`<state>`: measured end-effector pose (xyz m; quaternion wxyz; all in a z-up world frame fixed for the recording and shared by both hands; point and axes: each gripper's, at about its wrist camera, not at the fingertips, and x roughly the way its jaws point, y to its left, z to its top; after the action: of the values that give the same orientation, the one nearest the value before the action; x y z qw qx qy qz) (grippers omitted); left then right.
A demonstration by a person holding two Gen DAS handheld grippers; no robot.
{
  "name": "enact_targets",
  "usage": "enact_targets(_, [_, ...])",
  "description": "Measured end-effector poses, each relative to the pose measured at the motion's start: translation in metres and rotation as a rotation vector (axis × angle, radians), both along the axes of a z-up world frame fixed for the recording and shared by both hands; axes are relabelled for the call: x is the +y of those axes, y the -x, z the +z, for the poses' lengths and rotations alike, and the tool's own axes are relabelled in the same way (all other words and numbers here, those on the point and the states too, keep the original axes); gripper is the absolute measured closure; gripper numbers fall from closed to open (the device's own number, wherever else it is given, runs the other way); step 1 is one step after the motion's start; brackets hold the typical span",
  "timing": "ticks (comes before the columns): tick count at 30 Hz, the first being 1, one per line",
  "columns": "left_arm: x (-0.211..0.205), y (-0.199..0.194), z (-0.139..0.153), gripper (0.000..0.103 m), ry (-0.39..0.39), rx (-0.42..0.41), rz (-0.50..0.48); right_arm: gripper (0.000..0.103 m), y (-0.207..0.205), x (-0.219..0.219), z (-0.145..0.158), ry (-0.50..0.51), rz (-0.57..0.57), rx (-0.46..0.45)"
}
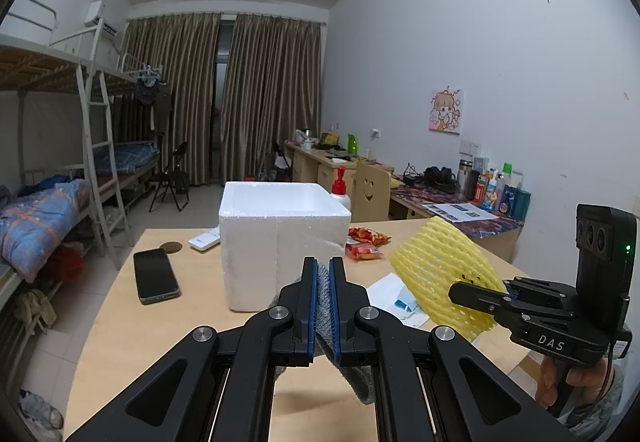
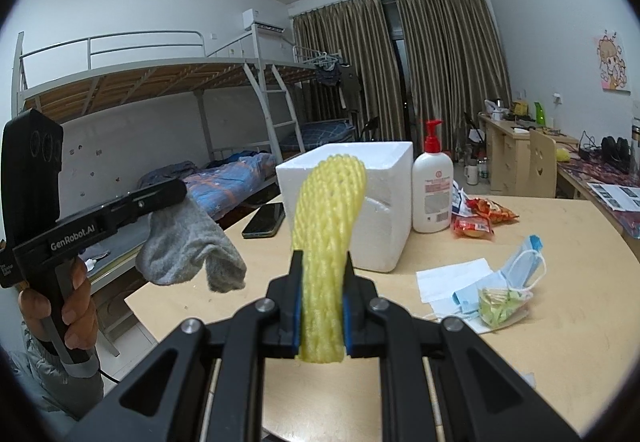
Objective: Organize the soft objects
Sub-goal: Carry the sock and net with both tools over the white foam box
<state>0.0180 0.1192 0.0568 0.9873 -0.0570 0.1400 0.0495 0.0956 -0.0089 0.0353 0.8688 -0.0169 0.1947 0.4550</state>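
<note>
1. Left gripper (image 1: 324,274) clamps a grey knit sock (image 2: 188,246), limp, held above the desk (image 2: 560,322).
2. White foam box (image 1: 280,234) stands mid-desk; its contents are hidden, so progress is probably early.
3. Right gripper (image 2: 322,274) pinches a yellow foam net (image 2: 328,226), springy, airborne.
4. Neither item is placed yet.

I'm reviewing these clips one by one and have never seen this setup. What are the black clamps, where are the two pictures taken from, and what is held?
No robot here: a person carries a hand-held gripper in each hand, each with a forward-looking camera. The left hand-held gripper is shut on a grey sock; the right hand-held gripper is shut on a yellow foam net. Each view also shows the other one from the side. On the wooden table stand a white foam box and a lotion bottle, with a phone, snack packets and face masks.
</note>
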Motion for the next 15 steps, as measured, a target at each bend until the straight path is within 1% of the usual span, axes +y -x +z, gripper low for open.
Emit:
enact_targets(9, [0.008, -0.015, 0.006, 0.097, 0.000, 0.004, -0.008, 0.085, -0.014, 0.008, 0.007, 0.005, 0.000, 0.001])
enact_targets(15, [0.015, -0.031, 0.019, 0.097, -0.002, 0.004, -0.017, 0.085, -0.024, 0.012, 0.016, 0.005, 0.000, -0.001])
